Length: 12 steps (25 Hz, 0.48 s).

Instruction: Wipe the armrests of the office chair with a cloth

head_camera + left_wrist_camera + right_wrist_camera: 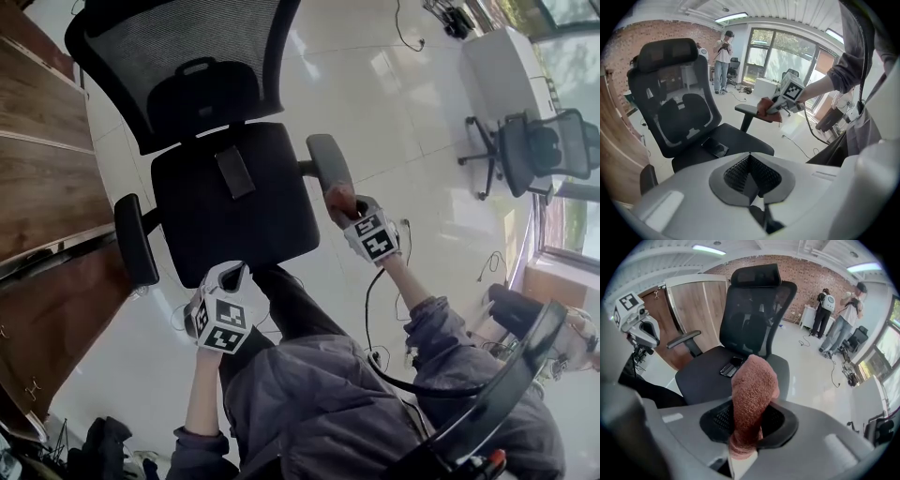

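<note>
The cloth (752,394) is clamped in the right gripper (347,208), at the near end of the right armrest (328,159). The left gripper (232,274) is closed and empty. The cloth may be pulled out if it is dragged too hard.

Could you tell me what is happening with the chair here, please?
A person faces a black office chair with two handheld grippers. The right gripper is shut on a reddish-brown cloth, apparently against the near end of one armrest. The left gripper is shut and empty, off the seat's front edge. A phone lies on the seat.
</note>
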Each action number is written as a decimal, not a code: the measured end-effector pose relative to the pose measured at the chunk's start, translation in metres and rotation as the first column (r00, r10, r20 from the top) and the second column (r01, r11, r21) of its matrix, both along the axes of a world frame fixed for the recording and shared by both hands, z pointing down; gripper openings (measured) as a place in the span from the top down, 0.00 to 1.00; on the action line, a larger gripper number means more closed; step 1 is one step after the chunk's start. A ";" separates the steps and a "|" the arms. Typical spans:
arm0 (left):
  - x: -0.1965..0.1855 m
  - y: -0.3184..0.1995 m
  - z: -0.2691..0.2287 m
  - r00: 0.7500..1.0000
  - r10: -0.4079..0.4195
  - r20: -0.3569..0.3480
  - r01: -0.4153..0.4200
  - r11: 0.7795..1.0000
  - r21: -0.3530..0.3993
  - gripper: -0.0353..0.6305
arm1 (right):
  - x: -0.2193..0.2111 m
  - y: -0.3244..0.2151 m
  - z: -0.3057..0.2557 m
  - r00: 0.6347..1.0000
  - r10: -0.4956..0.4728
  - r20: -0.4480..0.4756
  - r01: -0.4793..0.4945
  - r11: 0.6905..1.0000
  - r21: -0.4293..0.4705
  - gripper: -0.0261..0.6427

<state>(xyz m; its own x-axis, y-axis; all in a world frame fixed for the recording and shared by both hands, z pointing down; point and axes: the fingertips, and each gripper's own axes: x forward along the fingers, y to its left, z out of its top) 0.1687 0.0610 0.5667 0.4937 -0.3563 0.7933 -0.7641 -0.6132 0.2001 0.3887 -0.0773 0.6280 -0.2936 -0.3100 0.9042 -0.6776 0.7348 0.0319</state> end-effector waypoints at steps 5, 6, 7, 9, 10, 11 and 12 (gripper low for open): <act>0.002 -0.004 0.001 1.000 -0.002 -0.004 0.002 1.000 -0.003 0.92 | -0.004 -0.019 -0.001 1.000 -0.020 -0.002 0.020 0.999 0.029 0.83; 0.002 -0.005 0.001 1.000 0.000 -0.005 0.000 1.000 -0.004 0.92 | -0.007 -0.032 0.001 1.000 -0.027 -0.002 0.027 0.999 0.039 0.83; 0.002 -0.006 0.001 1.000 0.002 -0.004 -0.002 1.000 -0.005 0.92 | -0.012 -0.046 0.003 0.999 -0.037 -0.004 0.037 0.998 0.052 0.83; 0.001 -0.008 0.001 1.000 0.005 -0.003 -0.005 1.000 -0.006 0.92 | -0.025 -0.078 0.004 0.998 -0.056 -0.008 0.056 0.995 0.083 0.83; 0.000 -0.008 0.001 1.000 0.005 -0.003 -0.005 1.000 -0.006 0.92 | -0.032 -0.093 0.003 0.998 -0.063 -0.007 0.063 0.993 0.101 0.83; -0.001 -0.009 0.001 1.000 0.004 -0.003 -0.004 1.000 -0.006 0.92 | -0.041 -0.108 0.000 0.998 -0.069 -0.003 0.069 0.991 0.118 0.83; -0.001 -0.010 0.001 1.000 0.004 -0.003 -0.004 1.000 -0.007 0.92 | -0.050 -0.120 -0.004 0.997 -0.077 0.003 0.076 0.988 0.135 0.83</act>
<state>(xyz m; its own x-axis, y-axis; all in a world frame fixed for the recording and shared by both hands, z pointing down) 0.1674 0.0514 0.5678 0.4971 -0.3488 0.7945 -0.7613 -0.6146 0.2065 0.3386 -0.1977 0.6243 -0.3283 -0.4052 0.8533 -0.6200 0.7739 0.1290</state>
